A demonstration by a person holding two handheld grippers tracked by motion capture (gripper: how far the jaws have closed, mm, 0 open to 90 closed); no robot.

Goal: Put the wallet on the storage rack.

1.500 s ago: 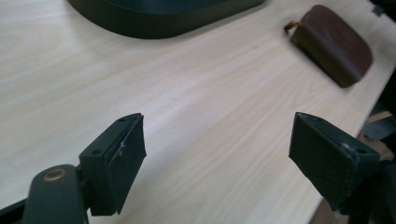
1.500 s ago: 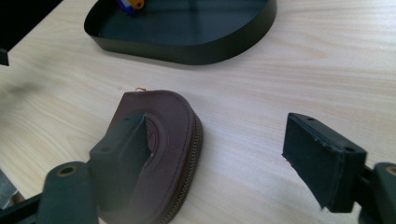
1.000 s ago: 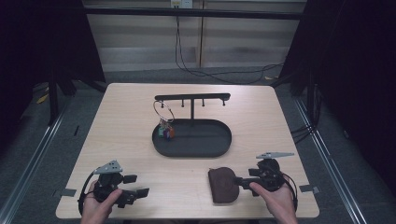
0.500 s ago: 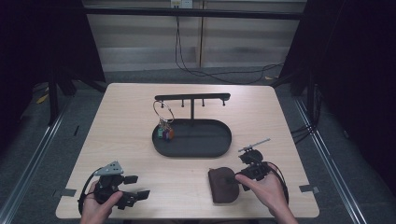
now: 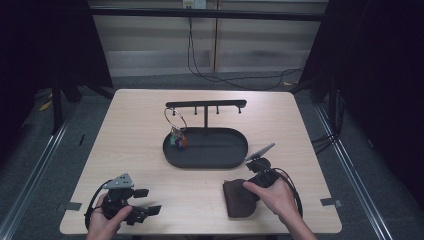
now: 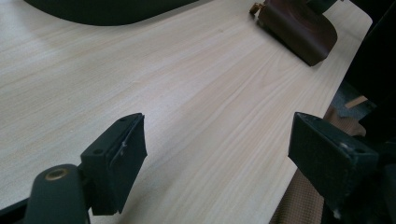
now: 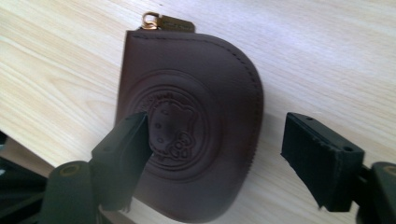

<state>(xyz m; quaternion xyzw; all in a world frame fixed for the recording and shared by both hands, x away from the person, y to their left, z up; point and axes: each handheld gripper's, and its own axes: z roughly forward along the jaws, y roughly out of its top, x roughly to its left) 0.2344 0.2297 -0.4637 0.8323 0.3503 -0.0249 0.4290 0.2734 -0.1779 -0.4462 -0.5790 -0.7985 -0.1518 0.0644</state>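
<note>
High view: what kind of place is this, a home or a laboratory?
Probably a lab or recording booth, not a home: a bare wooden table enclosed by black curtains, loose cables on the grey floor behind, and tape marks on the table.

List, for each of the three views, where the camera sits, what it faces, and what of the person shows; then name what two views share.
High view: above the person's side, looking forward and down on the table; both hands show, left gripper, right gripper.
Left gripper view: rides the left gripper, looking across the table; open jaws.
Right gripper view: rides the right gripper, looking down at the brown pouch; open jaws.
Shared: all three show the pouch.
</note>
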